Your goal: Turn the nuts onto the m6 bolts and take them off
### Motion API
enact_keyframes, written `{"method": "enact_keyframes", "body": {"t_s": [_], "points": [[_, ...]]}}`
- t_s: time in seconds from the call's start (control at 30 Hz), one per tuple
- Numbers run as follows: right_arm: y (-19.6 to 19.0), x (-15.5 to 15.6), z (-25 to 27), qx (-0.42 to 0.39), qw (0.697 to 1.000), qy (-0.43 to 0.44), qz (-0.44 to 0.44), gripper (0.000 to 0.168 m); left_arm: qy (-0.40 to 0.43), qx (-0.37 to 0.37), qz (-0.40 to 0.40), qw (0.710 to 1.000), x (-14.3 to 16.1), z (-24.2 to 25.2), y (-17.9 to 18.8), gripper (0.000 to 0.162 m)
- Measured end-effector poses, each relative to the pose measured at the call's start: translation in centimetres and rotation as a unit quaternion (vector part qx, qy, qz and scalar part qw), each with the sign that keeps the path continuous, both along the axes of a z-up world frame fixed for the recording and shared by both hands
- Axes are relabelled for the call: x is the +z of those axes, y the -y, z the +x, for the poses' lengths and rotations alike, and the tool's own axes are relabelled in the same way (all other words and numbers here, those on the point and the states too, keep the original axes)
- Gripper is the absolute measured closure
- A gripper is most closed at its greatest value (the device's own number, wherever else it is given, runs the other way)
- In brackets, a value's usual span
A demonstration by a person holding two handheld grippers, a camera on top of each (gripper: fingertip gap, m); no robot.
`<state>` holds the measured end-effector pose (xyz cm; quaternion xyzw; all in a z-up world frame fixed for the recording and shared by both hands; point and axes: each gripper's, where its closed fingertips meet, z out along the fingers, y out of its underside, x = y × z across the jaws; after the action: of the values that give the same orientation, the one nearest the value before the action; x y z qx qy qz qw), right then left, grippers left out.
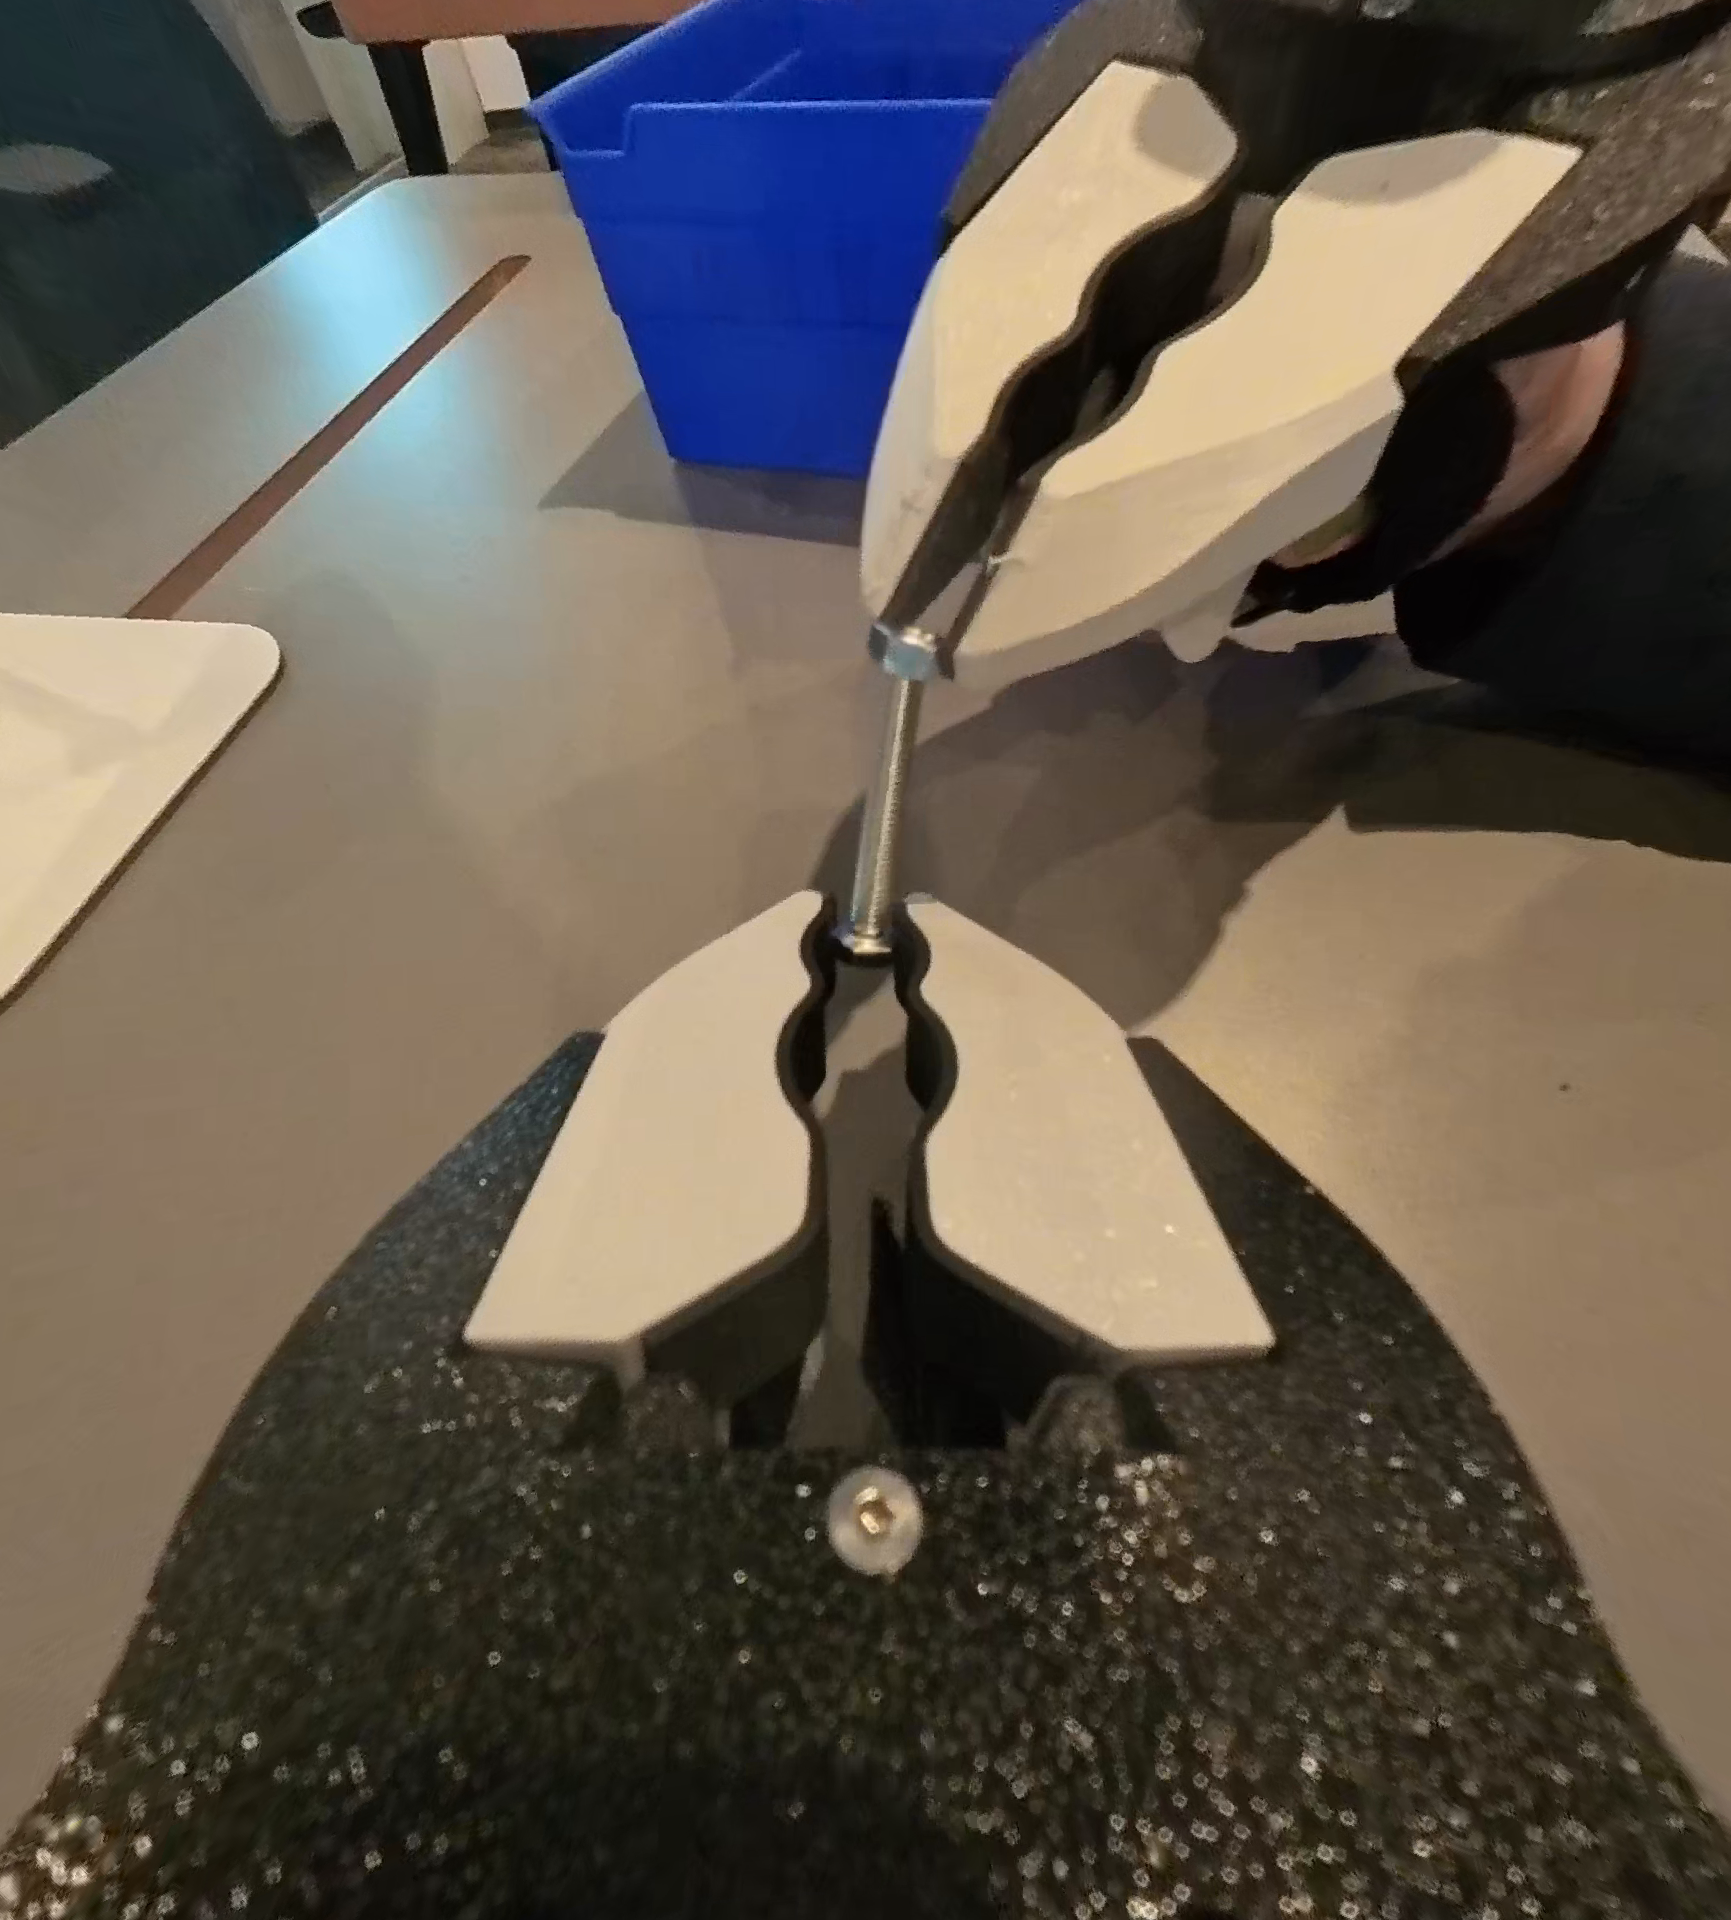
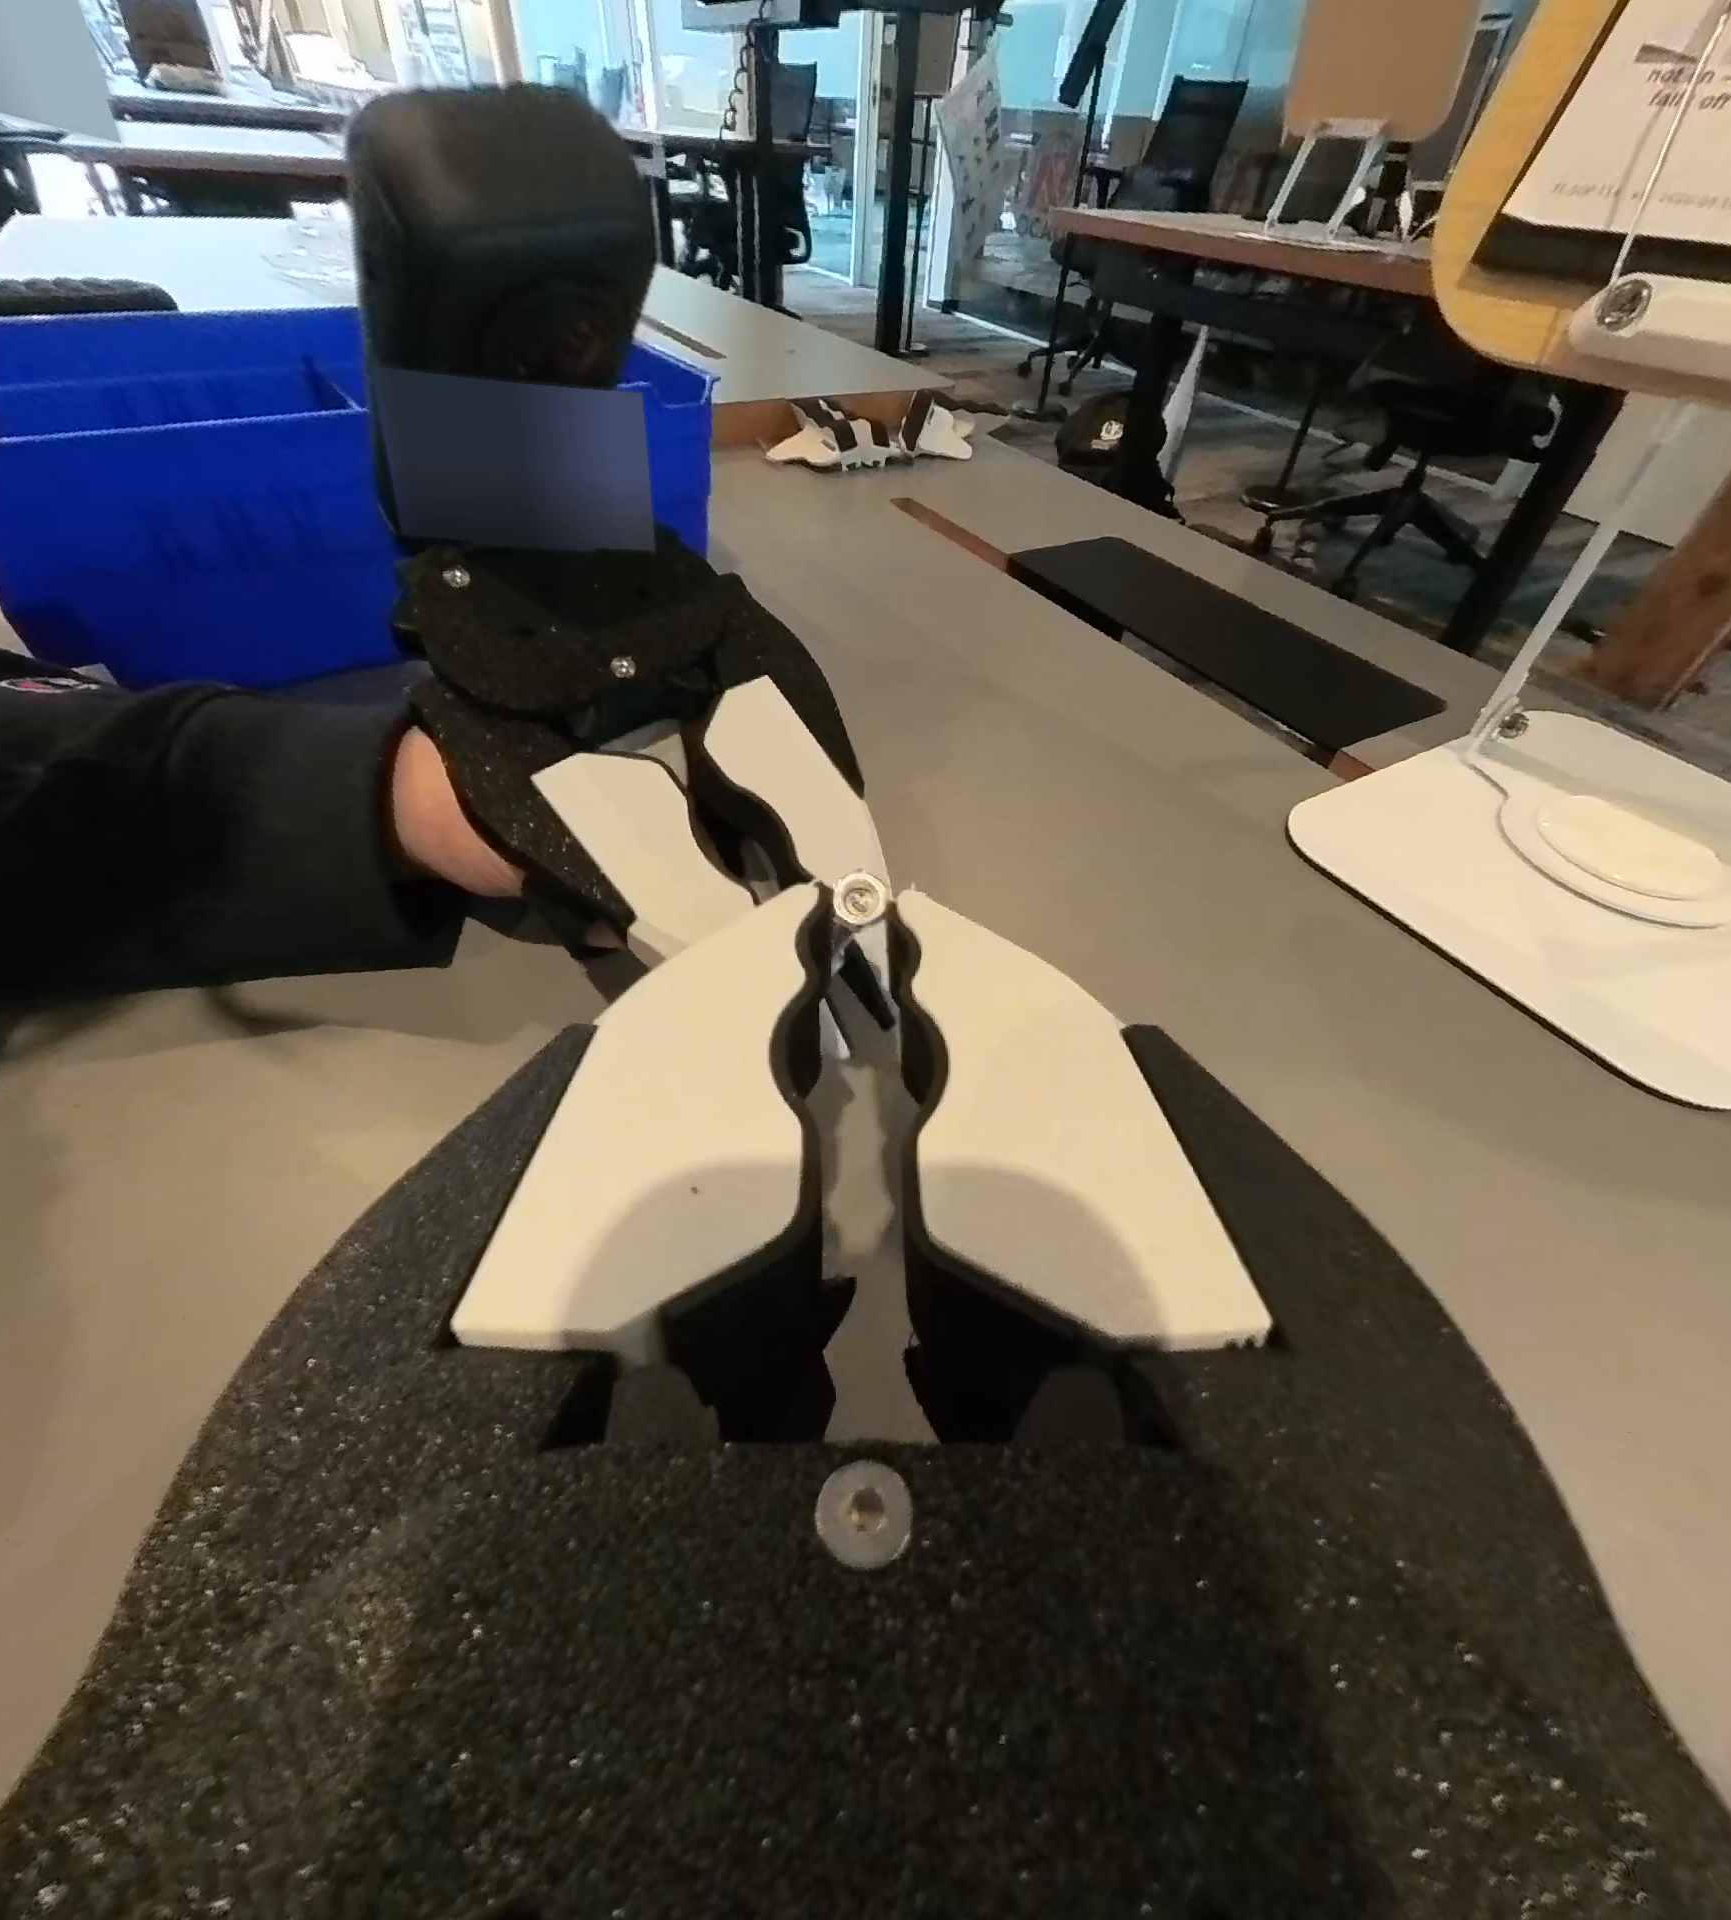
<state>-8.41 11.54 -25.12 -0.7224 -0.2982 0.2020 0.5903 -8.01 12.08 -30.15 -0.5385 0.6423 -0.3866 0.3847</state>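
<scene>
Between the two grippers, a long silver threaded steel bolt spans tip to tip. Left gripper clamps its lower end, where a small silver hex piece sits; right gripper pinches the silver hex piece at the top. Which end is nut and which is head I cannot tell. Likely step: spinning the nut along the thread. Next needs a twist on the bolt axis, left holding firm. Blue plastic bin stands behind the bolt on the grey table.

Pale-fingered black gripper, dark sleeve
</scene>
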Motion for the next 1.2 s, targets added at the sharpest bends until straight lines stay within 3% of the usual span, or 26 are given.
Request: {"method": "enact_keyframes", "body": {"t_s": [0.5,1.03,1.2], "points": [[0.9,0.1,-0.2,0.037,0.998,-0.034,-0.046,0.158,0.008,-0.027,0.014,1.0,0.1,0.0,0.7,0.152],[0.5,0.2,-0.4,0.021,1.0,-0.009,-0.019,0.158,0.001,-0.019,-0.008,1.0,0.1,0.1,0.5,0.152],[-0.1,1.1,-0.5,0.001,0.999,-0.03,0.009,0.136,0.011,0.004,-0.032,0.999,0.4,0.1,-0.1,0.152]]}}
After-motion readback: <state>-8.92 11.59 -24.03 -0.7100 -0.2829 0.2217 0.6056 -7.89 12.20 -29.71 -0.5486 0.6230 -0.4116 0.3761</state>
